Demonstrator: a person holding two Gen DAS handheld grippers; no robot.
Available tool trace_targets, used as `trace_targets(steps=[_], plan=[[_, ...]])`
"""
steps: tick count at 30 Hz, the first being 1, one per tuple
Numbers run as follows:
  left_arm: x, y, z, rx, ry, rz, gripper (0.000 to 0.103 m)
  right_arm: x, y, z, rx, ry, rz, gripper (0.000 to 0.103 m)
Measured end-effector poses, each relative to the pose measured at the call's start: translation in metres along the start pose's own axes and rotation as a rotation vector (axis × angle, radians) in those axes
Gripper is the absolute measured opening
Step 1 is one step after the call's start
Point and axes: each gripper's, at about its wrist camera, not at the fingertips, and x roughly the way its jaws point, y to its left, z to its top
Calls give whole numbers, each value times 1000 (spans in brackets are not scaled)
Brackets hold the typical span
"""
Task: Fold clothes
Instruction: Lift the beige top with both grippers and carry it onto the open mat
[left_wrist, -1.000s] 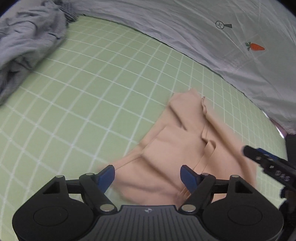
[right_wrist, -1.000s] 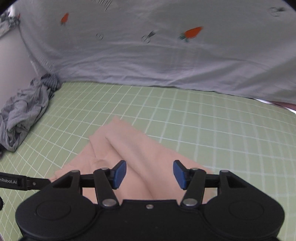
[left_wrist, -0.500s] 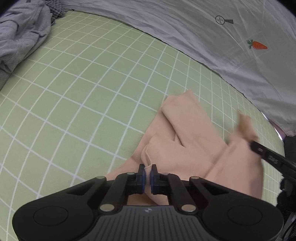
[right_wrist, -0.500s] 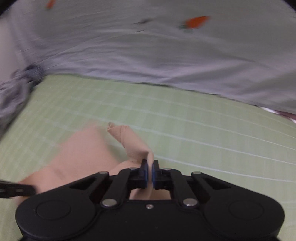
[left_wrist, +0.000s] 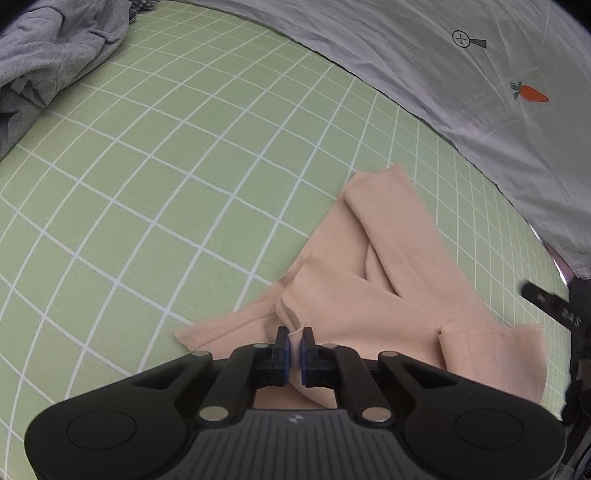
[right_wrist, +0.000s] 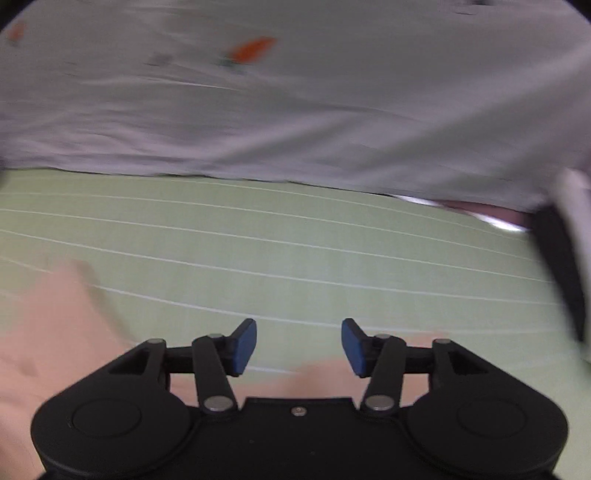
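Note:
A peach-coloured garment (left_wrist: 388, 273) lies crumpled on the green gridded mat (left_wrist: 166, 177). My left gripper (left_wrist: 294, 349) is shut on a raised fold at the garment's near edge. In the blurred right wrist view the garment (right_wrist: 55, 332) lies at the lower left and under the gripper body. My right gripper (right_wrist: 298, 345) is open and empty above the mat (right_wrist: 295, 251), its blue pads (right_wrist: 245, 345) wide apart. Part of the right gripper (left_wrist: 554, 306) shows at the right edge of the left wrist view.
A heap of grey clothes (left_wrist: 51, 55) lies at the mat's far left. A pale grey sheet with carrot prints (left_wrist: 480, 92) hangs along the mat's far side and also shows in the right wrist view (right_wrist: 295, 103).
Both grippers shut on the garment half a second ago. Since then my right gripper has opened, let its fold go and swung right. My left gripper keeps its hold.

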Motion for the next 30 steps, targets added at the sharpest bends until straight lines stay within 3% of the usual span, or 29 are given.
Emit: trace_targets(steps=[3,10,15,18,22,27,30], plan=[[1,0,1,0,4,1,7,23,28,2,23,56,218,51],[5,-1,3,8,14,7,7,34,43,-1,22,81,259,49],[5,-1,4,18,16,5,7,40,53,-4,21,98,283,11],[3,-1,3,31,14,9,7,40,54,-3,33,91,295,6],[-2,-1,6,36,-3,12,6,32,48,5,30,33,236,5],[-30,3,27,94,-102,50,6,22,-25,28,113,-71,-21,5],[-47,16,51,102,-187,131,5,0,-82,29,172,-116,-209,4]])
